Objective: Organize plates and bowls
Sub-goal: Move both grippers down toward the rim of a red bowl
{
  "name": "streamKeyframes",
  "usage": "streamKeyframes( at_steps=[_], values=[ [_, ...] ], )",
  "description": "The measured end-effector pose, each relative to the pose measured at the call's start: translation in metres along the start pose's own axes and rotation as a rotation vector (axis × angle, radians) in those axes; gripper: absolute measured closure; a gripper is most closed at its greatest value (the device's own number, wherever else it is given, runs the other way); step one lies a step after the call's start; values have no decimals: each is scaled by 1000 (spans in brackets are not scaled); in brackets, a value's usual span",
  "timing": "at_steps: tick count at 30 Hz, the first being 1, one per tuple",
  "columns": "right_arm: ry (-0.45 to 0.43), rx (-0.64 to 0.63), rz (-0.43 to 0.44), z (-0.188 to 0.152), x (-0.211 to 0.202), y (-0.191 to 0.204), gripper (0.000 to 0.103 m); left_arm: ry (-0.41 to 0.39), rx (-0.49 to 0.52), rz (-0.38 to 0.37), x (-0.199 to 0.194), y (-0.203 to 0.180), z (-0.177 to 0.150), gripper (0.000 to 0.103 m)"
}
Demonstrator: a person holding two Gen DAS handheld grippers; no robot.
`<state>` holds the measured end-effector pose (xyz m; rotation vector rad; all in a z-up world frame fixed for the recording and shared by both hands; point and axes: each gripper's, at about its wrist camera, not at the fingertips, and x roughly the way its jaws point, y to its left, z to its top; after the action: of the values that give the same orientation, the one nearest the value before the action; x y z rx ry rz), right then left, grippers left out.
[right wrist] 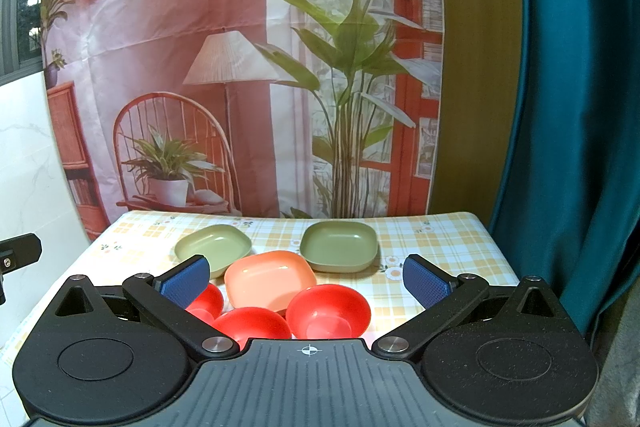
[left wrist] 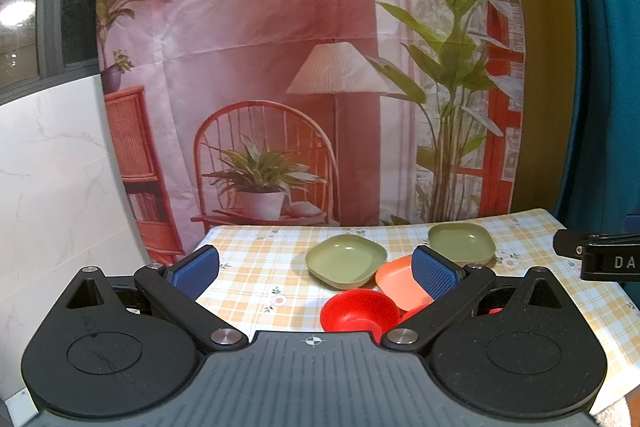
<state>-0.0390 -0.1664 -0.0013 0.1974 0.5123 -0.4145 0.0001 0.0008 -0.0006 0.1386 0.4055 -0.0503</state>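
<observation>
Both grippers spread wide, holding nothing: left gripper [left wrist: 314, 273], right gripper [right wrist: 306, 281]. Centre frame, green plates [right wrist: 339, 246], orange plate [right wrist: 269, 281], red bowls [right wrist: 328, 311] crowd the tabletop [right wrist: 448, 247].

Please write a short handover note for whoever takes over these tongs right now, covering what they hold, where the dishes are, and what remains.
Left tongs: open, empty, held above the near edge of the table.
Right tongs: open, empty, also above the near edge.
On the checked tablecloth: two green square plates at the back, one left, one right; an orange square plate in the middle; three red bowls in front, left, middle, right.
Done: nothing stacked or grouped that I can see.
Left: sort the plates and bowls together.
</observation>
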Motion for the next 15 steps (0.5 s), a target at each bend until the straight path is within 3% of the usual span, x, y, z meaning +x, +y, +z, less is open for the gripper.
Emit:
streamKeyframes(
  at_steps=[12,15],
  values=[
    [-78,84,91,-12,27,-19,0,-30,-1,15,18,-4,-9,0],
    [-69,75,91,-18,44,-19,0,0,5,14,35,-8,-15,0]
  ],
)
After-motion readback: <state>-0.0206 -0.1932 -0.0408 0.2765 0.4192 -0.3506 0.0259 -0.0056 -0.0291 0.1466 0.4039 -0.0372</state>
